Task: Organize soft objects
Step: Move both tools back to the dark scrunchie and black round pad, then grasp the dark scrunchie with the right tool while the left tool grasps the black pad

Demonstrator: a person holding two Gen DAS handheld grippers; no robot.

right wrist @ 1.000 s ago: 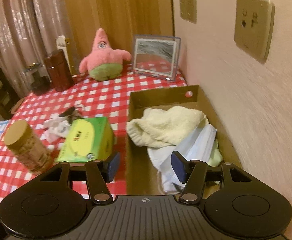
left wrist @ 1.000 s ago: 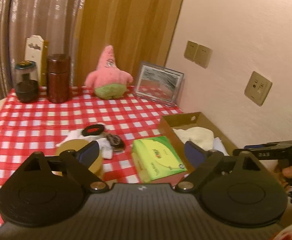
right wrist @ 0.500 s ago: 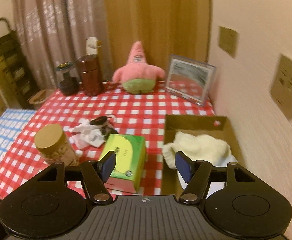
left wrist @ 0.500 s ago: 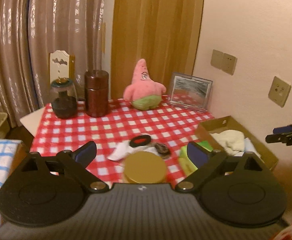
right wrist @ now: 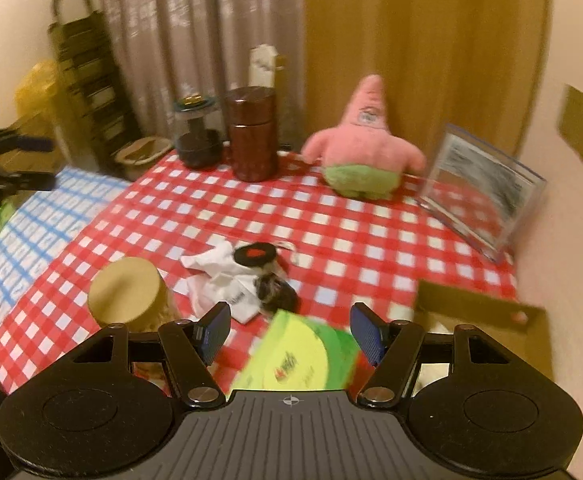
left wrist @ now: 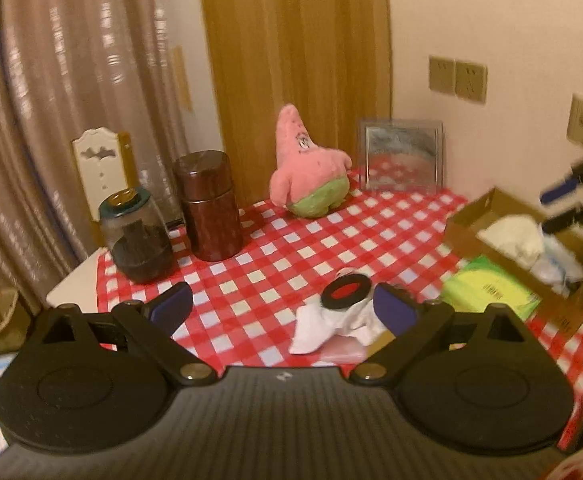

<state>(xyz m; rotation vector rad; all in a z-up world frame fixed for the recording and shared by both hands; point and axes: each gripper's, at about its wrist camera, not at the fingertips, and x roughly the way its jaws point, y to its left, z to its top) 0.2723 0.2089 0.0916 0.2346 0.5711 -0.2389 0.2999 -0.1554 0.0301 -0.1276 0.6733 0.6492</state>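
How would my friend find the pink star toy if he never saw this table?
Look at the red checked tablecloth, then go to its far edge by the wooden panel. The pink starfish plush sits there between the dark brown canister and the leaning picture frame. It is the only pink, pointy-headed thing, wearing green shorts.

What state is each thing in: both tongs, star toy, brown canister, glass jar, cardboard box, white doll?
Left tongs: open, empty.
Right tongs: open, empty.
Star toy: upright.
Brown canister: upright, lidded.
Glass jar: upright, lidded.
Cardboard box: open, holding cloths.
White doll: lying flat.
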